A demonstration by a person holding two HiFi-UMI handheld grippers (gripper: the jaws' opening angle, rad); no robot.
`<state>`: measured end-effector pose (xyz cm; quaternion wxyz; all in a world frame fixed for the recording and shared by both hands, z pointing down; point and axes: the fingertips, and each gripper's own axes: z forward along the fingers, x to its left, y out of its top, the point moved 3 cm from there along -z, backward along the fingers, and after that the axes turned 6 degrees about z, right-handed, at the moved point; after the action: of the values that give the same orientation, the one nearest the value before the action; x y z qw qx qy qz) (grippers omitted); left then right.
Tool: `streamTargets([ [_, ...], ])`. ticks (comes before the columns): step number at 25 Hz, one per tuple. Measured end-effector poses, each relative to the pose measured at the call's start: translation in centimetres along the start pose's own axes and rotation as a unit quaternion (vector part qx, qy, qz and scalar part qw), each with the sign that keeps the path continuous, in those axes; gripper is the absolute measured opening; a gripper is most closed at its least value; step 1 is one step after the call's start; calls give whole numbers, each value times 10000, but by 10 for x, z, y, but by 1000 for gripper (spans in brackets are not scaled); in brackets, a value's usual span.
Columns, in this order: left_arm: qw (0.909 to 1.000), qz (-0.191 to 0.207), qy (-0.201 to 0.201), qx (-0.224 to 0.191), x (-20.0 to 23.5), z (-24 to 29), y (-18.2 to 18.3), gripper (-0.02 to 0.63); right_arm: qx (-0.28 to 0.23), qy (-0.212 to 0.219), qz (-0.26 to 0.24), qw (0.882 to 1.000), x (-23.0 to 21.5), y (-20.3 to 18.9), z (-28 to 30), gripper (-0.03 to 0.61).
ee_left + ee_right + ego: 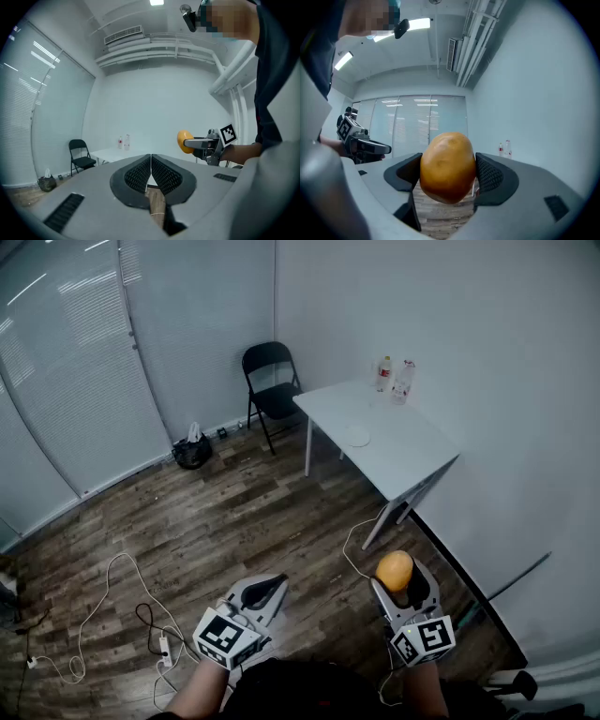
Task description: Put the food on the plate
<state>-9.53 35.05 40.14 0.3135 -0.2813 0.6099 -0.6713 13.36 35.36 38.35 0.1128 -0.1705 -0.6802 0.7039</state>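
Note:
A rounded orange-brown piece of food, like a potato (447, 166), sits between the pads of my right gripper (447, 174), which is shut on it. In the head view the same food (395, 570) shows at the front of the right gripper (401, 585), low at the right, well short of the table. A small white plate (356, 436) lies on the white table (412, 454) across the room. My left gripper (265, 591) is at the lower middle with its jaws closed together and nothing between them (151, 172). The food (183, 140) also shows in the left gripper view.
Two bottles (394, 379) stand at the table's far end by the wall. A black folding chair (272, 381) stands left of the table. A dark bag (191, 451) lies by the glass wall. White and black cables (122, 615) trail over the wooden floor.

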Motion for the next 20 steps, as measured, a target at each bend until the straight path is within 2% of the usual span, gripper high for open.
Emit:
streamTargets([
  [4,9999,103,-48,-29,-1,4,-6,23,15,20,-65,10000,-2,-2,-2,368],
  [13,10000,-15,-83,-29,-4,6,-10,23,90,-26,-123,9999,-5,-4,-7,368],
  [20,9999,-106,-87,-13,12,-11,-18,23,187,-89,-86,9997,11,-8,6,368],
])
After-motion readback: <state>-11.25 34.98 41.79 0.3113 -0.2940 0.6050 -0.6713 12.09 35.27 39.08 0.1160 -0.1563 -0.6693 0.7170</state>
